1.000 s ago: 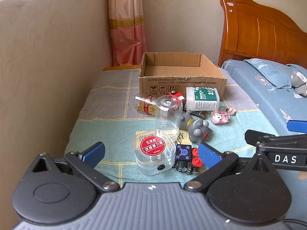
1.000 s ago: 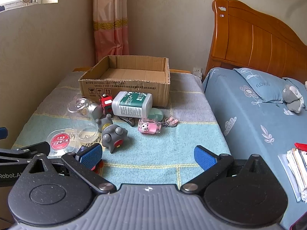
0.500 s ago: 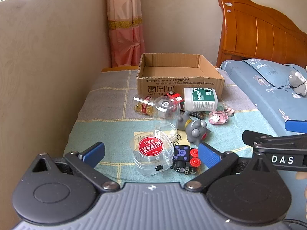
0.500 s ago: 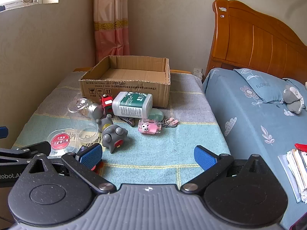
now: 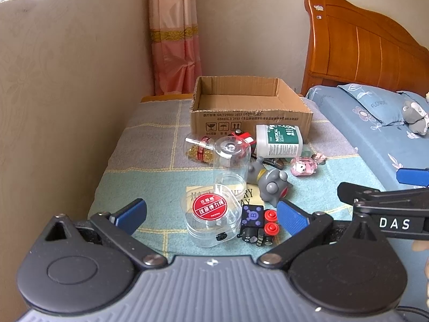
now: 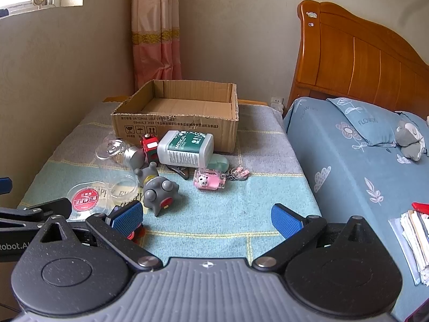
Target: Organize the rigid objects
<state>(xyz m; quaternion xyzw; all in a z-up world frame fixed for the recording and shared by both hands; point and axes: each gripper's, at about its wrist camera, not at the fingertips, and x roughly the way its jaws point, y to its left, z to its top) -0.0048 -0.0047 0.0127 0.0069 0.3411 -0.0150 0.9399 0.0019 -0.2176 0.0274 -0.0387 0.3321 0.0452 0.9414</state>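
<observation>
Blue pads on my left gripper (image 5: 211, 212) stand spread wide with nothing between them, and the round clear case (image 5: 211, 218) with the red label lies on the blanket right in that gap, just ahead of the tips. My right gripper (image 6: 206, 218) is spread too and holds nothing; only bare blanket (image 6: 228, 209) lies before it, so I judge the left the nearer to a first pick. The case is squat with no clear long axis, so closing straight across it should do. Touching its right side is a small black cube with red buttons (image 5: 257, 224), crowding my right-hand pad (image 5: 291, 218); from the right wrist view that cube is almost wholly hidden behind a finger.

Further off lies a clear tumbler (image 5: 232, 163) on its side, open mouth toward me, hard to read against the printed cloth. Beside it are a grey toy (image 6: 158, 191), a pink keychain (image 6: 210, 182) and a white-and-green bottle (image 6: 185, 149) lying with its long axis across my view, leaning over something pale green I cannot identify. Beyond all sits the open cardboard box (image 6: 174, 123), seemingly holding nothing yet; its near floor is cut off by the front wall.
</observation>
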